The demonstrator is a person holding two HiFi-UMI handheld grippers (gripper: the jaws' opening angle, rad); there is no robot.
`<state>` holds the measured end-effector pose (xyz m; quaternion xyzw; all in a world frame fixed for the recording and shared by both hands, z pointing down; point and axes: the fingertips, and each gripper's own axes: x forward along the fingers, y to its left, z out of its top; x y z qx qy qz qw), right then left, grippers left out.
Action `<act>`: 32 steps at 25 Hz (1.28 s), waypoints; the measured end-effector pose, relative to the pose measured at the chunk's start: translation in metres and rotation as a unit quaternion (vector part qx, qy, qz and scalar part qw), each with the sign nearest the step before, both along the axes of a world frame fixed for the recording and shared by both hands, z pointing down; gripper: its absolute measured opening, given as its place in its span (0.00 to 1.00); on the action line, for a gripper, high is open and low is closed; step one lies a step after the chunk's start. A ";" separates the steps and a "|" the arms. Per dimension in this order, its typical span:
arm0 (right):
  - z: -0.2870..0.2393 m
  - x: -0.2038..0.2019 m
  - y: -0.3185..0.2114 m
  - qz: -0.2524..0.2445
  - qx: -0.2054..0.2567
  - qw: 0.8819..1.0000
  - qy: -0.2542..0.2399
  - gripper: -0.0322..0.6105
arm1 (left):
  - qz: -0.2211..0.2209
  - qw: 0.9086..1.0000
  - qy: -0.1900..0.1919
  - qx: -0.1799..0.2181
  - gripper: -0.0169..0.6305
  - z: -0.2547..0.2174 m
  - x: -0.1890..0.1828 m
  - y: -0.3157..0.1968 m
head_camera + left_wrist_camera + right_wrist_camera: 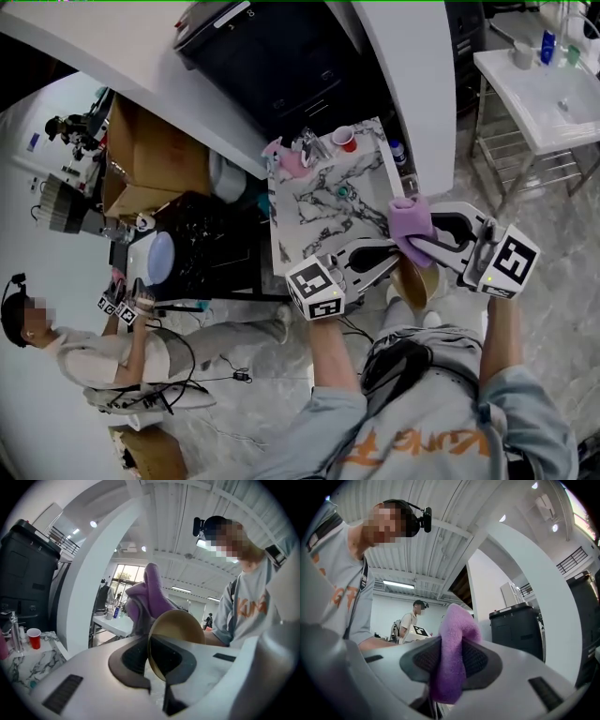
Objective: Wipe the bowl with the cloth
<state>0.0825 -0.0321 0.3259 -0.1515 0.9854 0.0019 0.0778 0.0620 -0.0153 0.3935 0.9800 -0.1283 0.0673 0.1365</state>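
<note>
Left gripper (396,260): jaws almost together, nipping the wall of the bowl (418,281) at its rim. Bowl up on edge, not flat. In the left gripper view, rim running up-and-down between the pads (129,656), golden body of the bowl (180,625) bulging to the right of them. Held in the air in front of the person's torso, near the table's near corner.

Just above and behind it: cloth (411,221), purple, bunched. Contact with the bowl not discernible.

Right gripper (418,246): jaws clamped on the cloth. In the right gripper view, cloth (452,660) folded into a strip, long axis upright between the pads, hump above, tail hanging below. Grippers pointing toward each other, tips close.

Surface: marble-patterned table (319,202) beyond the grippers, red cup (344,138) near its far edge.

Room, left to right: seated person (84,352), cardboard boxes (150,155), black container (272,56), white table (539,84).
</note>
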 end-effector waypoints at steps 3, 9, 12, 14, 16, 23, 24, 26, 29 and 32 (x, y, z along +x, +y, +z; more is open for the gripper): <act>0.005 -0.008 0.000 -0.007 -0.004 1.000 0.009 0.25 | 0.032 0.999 0.018 0.008 0.07 -0.006 0.004 0.013; 0.015 -0.025 0.000 -0.023 -0.015 1.000 0.015 0.25 | 0.059 0.995 0.083 0.020 0.07 -0.026 -0.005 0.029; 0.021 -0.030 -0.001 -0.027 -0.022 0.999 0.015 0.25 | 0.061 0.990 0.123 0.026 0.07 -0.039 -0.010 0.030; 0.025 -0.033 -0.001 -0.029 -0.021 0.999 0.025 0.25 | 0.055 0.985 0.158 0.032 0.07 -0.051 -0.014 0.028; 0.032 -0.040 0.001 -0.034 -0.019 0.998 0.044 0.25 | 0.043 0.978 0.201 0.038 0.07 -0.066 -0.020 0.022; 0.040 -0.047 0.007 -0.055 -0.030 0.997 0.050 0.25 | -0.038 0.963 0.264 0.045 0.07 -0.084 -0.044 -0.007; 0.041 -0.047 0.009 -0.061 -0.032 0.996 0.052 0.25 | -0.052 0.960 0.272 0.043 0.07 -0.085 -0.048 -0.012; 0.044 -0.048 0.012 -0.071 -0.037 0.995 0.053 0.25 | -0.075 0.957 0.278 0.042 0.07 -0.085 -0.054 -0.019; 0.047 -0.051 0.014 -0.081 -0.045 0.994 0.058 0.25 | -0.110 0.951 0.286 0.038 0.07 -0.084 -0.064 -0.028; 0.047 -0.053 0.020 -0.099 -0.052 0.992 0.056 0.25 | -0.151 0.940 0.305 0.028 0.07 -0.083 -0.082 -0.037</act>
